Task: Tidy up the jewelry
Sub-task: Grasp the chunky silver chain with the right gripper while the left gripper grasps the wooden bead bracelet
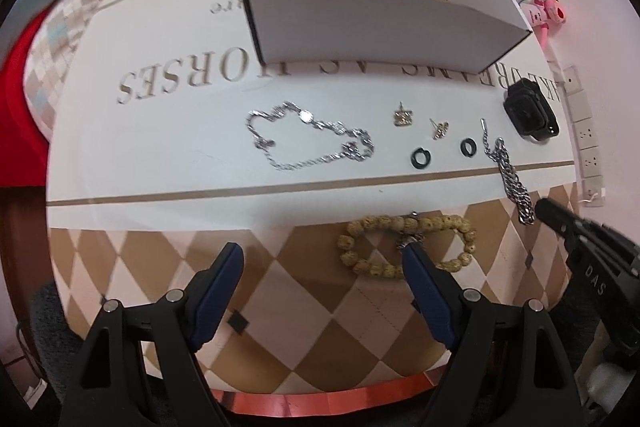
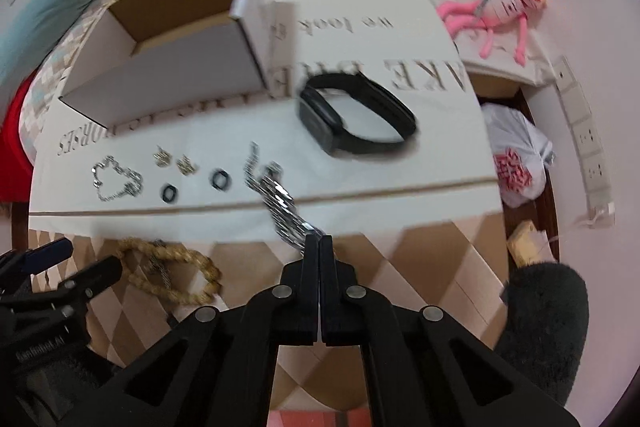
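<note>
My right gripper (image 2: 319,241) is shut on the near end of a thick silver chain (image 2: 276,195), which trails away across the cloth; the chain also shows in the left wrist view (image 1: 512,179) with the right gripper (image 1: 546,207) at its end. My left gripper (image 1: 324,255) is open, its right finger over a tan bead bracelet (image 1: 404,247). On the cloth lie a thin silver bracelet (image 1: 308,139), two gold earrings (image 1: 403,117), two black rings (image 1: 420,158) and a black smartwatch (image 1: 530,113). An open white cardboard box (image 1: 360,23) stands behind them.
The table has a white and tan diamond-pattern cloth (image 1: 160,163) with printed letters. A pink plush toy (image 2: 496,11) lies at the far right. A plastic bag (image 2: 516,155) sits on the floor by the wall, beside a power strip (image 2: 584,135).
</note>
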{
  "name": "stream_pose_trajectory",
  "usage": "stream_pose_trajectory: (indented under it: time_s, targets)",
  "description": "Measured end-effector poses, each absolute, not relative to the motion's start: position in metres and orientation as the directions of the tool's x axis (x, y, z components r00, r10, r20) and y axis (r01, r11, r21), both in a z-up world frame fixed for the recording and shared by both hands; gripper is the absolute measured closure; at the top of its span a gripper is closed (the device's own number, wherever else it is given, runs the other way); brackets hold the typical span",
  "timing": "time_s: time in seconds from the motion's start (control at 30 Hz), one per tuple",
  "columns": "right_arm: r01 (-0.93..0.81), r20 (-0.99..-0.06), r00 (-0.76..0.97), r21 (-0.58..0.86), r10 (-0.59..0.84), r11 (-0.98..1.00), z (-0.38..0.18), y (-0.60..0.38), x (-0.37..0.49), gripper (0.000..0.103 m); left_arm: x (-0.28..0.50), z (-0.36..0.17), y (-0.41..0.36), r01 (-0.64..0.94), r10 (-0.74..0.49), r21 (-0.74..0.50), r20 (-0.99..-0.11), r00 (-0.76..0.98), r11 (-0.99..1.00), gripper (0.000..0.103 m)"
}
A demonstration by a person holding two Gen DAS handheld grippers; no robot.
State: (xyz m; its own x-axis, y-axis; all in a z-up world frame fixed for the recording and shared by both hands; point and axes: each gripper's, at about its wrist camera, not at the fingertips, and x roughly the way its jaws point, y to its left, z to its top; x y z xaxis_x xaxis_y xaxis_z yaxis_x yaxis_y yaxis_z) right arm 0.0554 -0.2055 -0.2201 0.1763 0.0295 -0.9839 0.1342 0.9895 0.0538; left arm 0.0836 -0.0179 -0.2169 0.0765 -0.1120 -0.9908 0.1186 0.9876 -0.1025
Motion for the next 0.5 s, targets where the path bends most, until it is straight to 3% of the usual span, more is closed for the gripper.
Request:
stream_pose_trajectory:
  time_s: [0.1, 0.17, 0.2, 0.27, 0.3, 0.43, 0.5]
  targets:
    - [0.167, -0.986, 0.16, 0.071, 0.044, 0.983, -0.221, -0.218, 0.045, 0.103, 0.084, -0.221, -0.018, 0.126, -0.125, -0.116, -0.99, 0.061, 0.985, 0.023]
    - [0.194, -0.984, 0.16, 0.104, 0.073, 0.975, -0.22, -0.225, 0.038, 0.103, 0.079, -0.222, -0.025, 0.13, -0.134, -0.126, -0.99, 0.053, 0.983, 0.031]
    - [0.202, -0.984, 0.161, 0.115, 0.083, 0.973, -0.22, -0.228, 0.038, 0.103, 0.078, -0.224, -0.028, 0.132, -0.131, -0.124, -0.99, 0.047, 0.984, 0.046]
    - [0.217, -0.979, 0.156, 0.162, 0.129, 0.963, -0.22, -0.233, 0.037, 0.103, 0.078, -0.223, -0.03, 0.144, -0.151, -0.141, -0.987, 0.061, 0.98, 0.062]
    - [0.234, -0.976, 0.153, 0.19, 0.157, 0.954, -0.22, -0.235, 0.037, 0.103, 0.078, -0.222, -0.031, 0.152, -0.159, -0.147, -0.985, 0.066, 0.977, 0.095]
    - [0.265, -0.967, 0.155, 0.237, 0.201, 0.935, -0.221, -0.24, 0.039, 0.099, 0.08, -0.219, -0.031, 0.177, -0.135, -0.118, -0.987, 0.089, 0.977, 0.097]
    - [0.263, -0.963, 0.162, 0.252, 0.215, 0.931, -0.221, -0.241, 0.043, 0.08, 0.08, -0.213, -0.022, 0.173, -0.136, -0.115, -0.984, 0.114, 0.978, 0.097]
